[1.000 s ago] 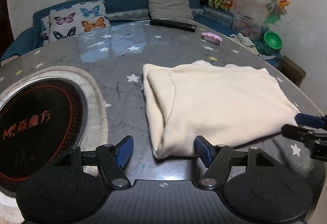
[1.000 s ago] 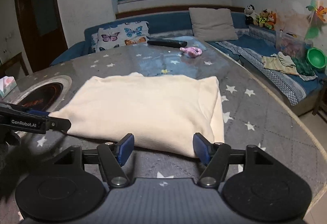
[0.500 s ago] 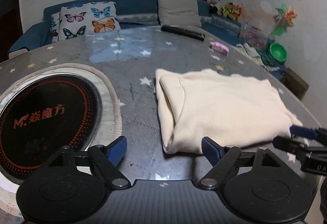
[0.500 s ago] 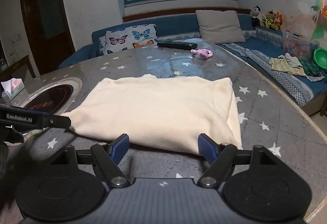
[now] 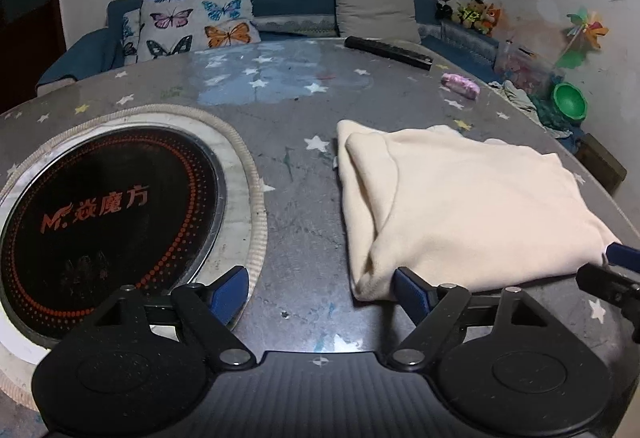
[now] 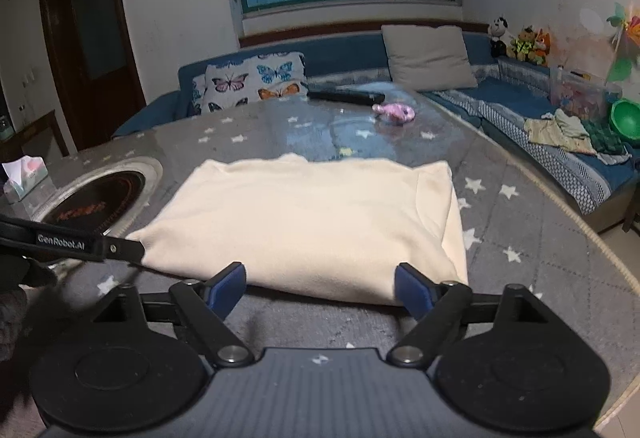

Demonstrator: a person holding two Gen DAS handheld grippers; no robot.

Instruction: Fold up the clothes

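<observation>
Bare table (image 5: 304,206) between induction plate (image 5: 100,214) and folded cream garment (image 5: 460,206) — free lane. Far half open up to black remote (image 5: 388,50) and pink toy (image 5: 460,85) near back edge. Right of garment — starred strip (image 6: 520,238) clear to table rim. Tissue box (image 6: 24,178) at far left edge.

The round cooktop (image 5: 100,214) runs off the left edge in the left wrist view. There the right gripper (image 5: 616,274) is cut by the right edge. Items in the far clear box (image 6: 580,94) are too small to tell.
</observation>
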